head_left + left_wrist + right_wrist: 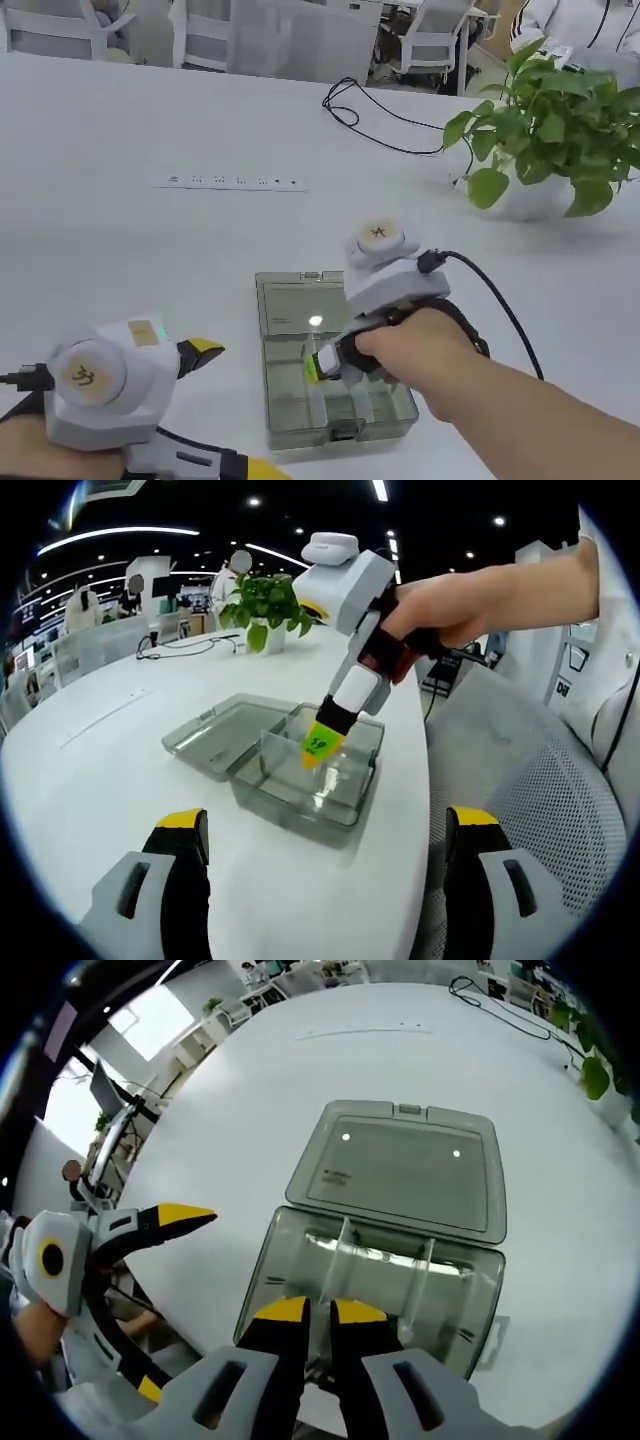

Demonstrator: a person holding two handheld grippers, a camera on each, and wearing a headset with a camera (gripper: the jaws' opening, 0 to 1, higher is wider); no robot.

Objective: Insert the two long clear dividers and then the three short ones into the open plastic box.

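Observation:
The open clear plastic box lies near the table's front edge, its lid folded flat behind it. Upright clear dividers stand inside the base. My right gripper reaches down into the base, its yellow-tipped jaws nearly together on a thin clear divider that stands upright between them. In the left gripper view the right gripper points into the box. My left gripper hovers open to the left of the box, holding nothing; its jaws spread wide and it also appears here.
A potted green plant stands at the back right with a black cable beside it. A white power strip lies mid-table behind the box. Chairs line the far side. The table's curved edge runs close to the box's right side.

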